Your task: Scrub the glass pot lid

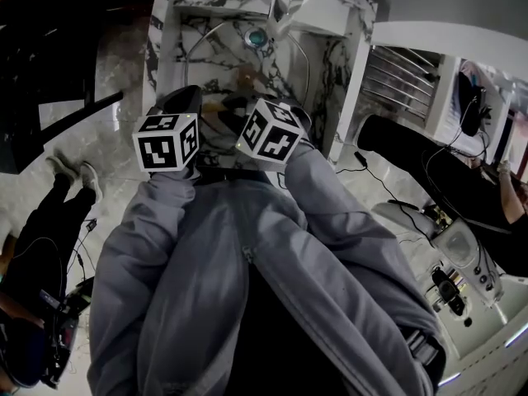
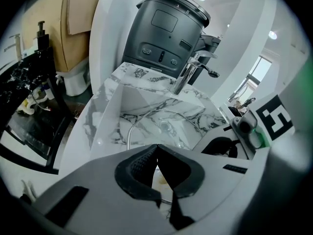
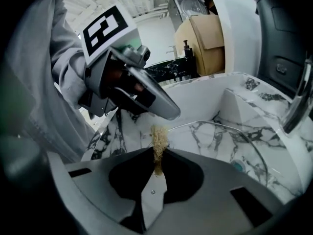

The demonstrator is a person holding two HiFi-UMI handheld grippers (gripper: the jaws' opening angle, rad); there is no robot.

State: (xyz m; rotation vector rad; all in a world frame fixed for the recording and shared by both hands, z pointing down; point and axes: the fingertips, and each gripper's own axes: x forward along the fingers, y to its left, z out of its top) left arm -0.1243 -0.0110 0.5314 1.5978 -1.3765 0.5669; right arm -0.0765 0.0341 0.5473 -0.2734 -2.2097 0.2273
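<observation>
- Your left tongs (image 2: 156, 148) are pressed together, apparently on the glass pot lid (image 2: 159, 126) in the sink (image 2: 105, 116). Hard scrubbing could wrench the slick glass free.
- Your right tongs (image 3: 157, 153) pinch a thin scrubber (image 3: 158, 140), which could slide out.
- From above, both tongs crowd the sink's near wall, so a knock could chip the lid.

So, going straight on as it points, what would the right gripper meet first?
Likely the left gripper, whose grey tip sits just past the tan fibrous scrubber at the clear glass lid's metal rim; depth unclear.
</observation>
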